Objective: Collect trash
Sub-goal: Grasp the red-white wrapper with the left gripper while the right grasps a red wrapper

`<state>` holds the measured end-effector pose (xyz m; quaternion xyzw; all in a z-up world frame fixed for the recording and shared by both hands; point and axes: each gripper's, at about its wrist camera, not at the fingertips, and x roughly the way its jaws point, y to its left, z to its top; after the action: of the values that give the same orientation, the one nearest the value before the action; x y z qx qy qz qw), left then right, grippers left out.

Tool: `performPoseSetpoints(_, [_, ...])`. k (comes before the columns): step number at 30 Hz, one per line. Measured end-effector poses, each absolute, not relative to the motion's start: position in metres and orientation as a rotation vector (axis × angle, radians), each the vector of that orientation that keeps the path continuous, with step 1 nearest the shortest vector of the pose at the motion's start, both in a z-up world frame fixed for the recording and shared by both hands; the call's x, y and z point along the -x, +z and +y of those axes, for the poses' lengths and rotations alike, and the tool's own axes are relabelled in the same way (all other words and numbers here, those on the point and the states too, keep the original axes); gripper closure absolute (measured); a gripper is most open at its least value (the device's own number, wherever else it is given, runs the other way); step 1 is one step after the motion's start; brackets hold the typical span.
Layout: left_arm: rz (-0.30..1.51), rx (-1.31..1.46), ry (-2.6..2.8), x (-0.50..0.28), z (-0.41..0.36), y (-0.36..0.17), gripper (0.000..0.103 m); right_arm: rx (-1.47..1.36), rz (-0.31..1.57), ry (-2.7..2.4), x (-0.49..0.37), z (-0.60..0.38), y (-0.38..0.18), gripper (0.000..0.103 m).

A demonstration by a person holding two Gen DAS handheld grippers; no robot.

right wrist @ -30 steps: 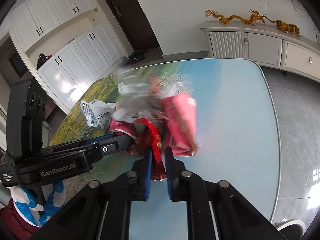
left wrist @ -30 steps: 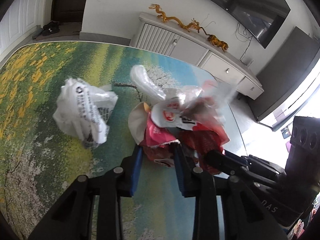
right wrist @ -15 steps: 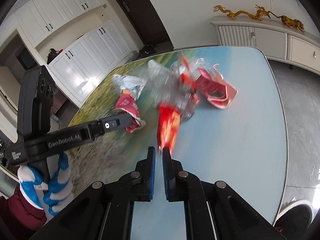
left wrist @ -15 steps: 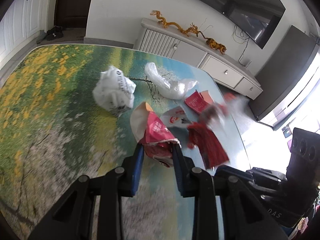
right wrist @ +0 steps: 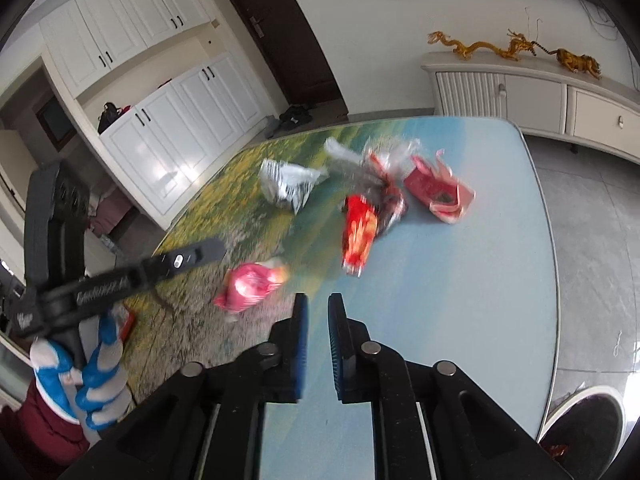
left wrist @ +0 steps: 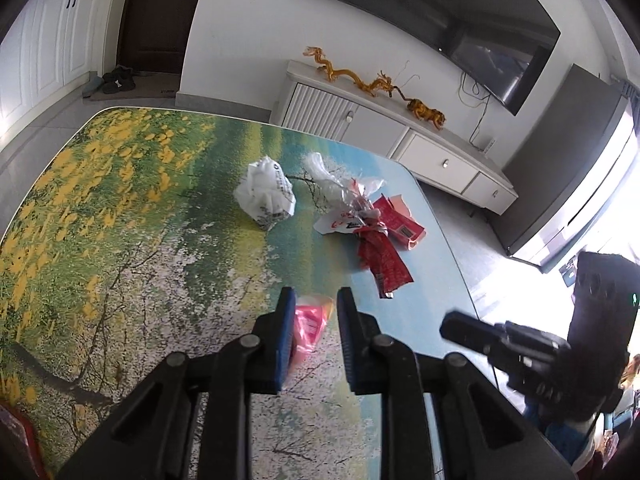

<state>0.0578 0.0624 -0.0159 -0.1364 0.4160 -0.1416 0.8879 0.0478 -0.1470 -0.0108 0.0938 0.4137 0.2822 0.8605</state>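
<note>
Left wrist view shows the big table (left wrist: 120, 248) with its meadow-print top, and the trash is spread across the far right part of it, over the blue area. Biggest piece is the crumpled white bag (left wrist: 266, 196), and just right of it sits a tangle of clear plastic (left wrist: 340, 184) and red wrappers (left wrist: 394, 222), with one long red wrapper (left wrist: 384, 260) lying with its long axis running roughly toward the camera.

Then the small one that matters: a pink wrapper (left wrist: 310, 322), lying apart from the pile on the near side. It shows up right in the gap of the left gripper (left wrist: 312, 308), whose jaws stand apart with space on both sides, so I'd call it unclamped, not gripping. Can't tell if the wrapper is resting on the table or partly lifted.

From the right wrist view that pink wrapper (right wrist: 250, 286) sits ahead and to the left of the right gripper (right wrist: 318, 308), whose jaws are nearly together with only a thin empty slot between them, holding nothing. The left gripper (right wrist: 212, 248) points straight at it.

So my guess: left arm is the nearer one and lined up for the pink piece. The long red wrapper (right wrist: 360, 232) is ahead of the right gripper and slightly to its right, pointing back at it.
</note>
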Motion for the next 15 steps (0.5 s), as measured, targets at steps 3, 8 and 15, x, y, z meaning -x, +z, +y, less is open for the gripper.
performPoseSetpoints(3, [0.869, 0.299, -0.299, -0.06, 0.067, -0.02, 0.083, -0.173, 0.868, 0.556, -0.067, -0.139, -0.008, 0.075])
performPoseSetpoints(8, [0.874, 0.328, -0.311, -0.063, 0.078, -0.028, 0.082, -0.149, 0.875, 0.532, -0.092, -0.124, -0.011, 0.068])
performPoseSetpoints(15, [0.895, 0.293, -0.346, -0.064, 0.073, -0.041, 0.05, -0.13, 0.91, 0.511, -0.122, -0.112, -0.026, 0.068])
